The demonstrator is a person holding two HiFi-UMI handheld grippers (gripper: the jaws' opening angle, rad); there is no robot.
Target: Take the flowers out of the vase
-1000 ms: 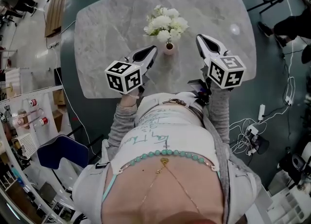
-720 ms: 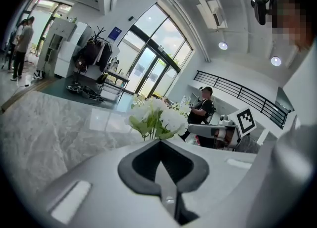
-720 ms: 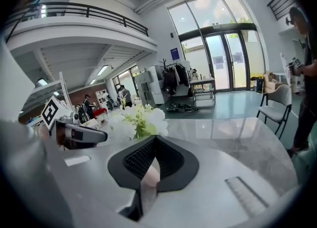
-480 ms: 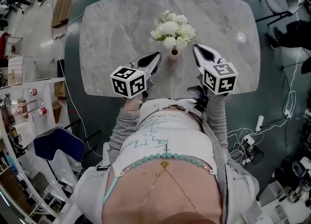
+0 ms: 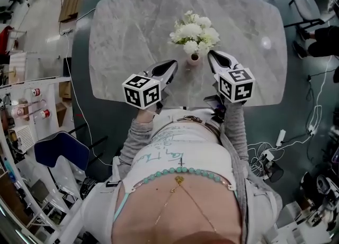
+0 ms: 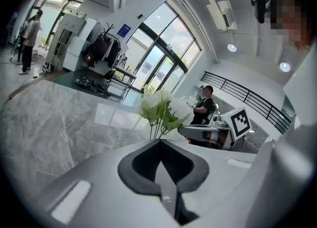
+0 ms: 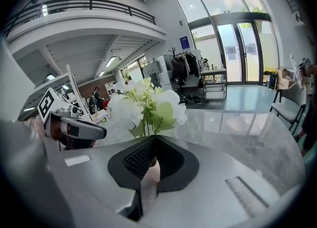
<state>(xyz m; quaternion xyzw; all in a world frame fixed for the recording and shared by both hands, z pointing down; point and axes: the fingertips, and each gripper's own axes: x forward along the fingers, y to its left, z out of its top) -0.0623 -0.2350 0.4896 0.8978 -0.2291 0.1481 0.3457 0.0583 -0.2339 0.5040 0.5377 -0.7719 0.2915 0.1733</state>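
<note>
1. Left tool (image 5: 171,65): jaws drawn together at the tips and gripping nothing. Its own view shows only a thin slit between the dark pads.
2. Right tool (image 5: 211,55): jaws likewise together, empty. A pinkish sliver shows in the slit, and we cannot say what it is.
3. The flowers (image 5: 195,28) stand in the vase (image 5: 194,59) on the tabletop (image 5: 132,36), between the two tool tips and just ahead of each.
4. In both gripper views the jaws hide the vase, and only stems and blooms rise over the tips.
</note>
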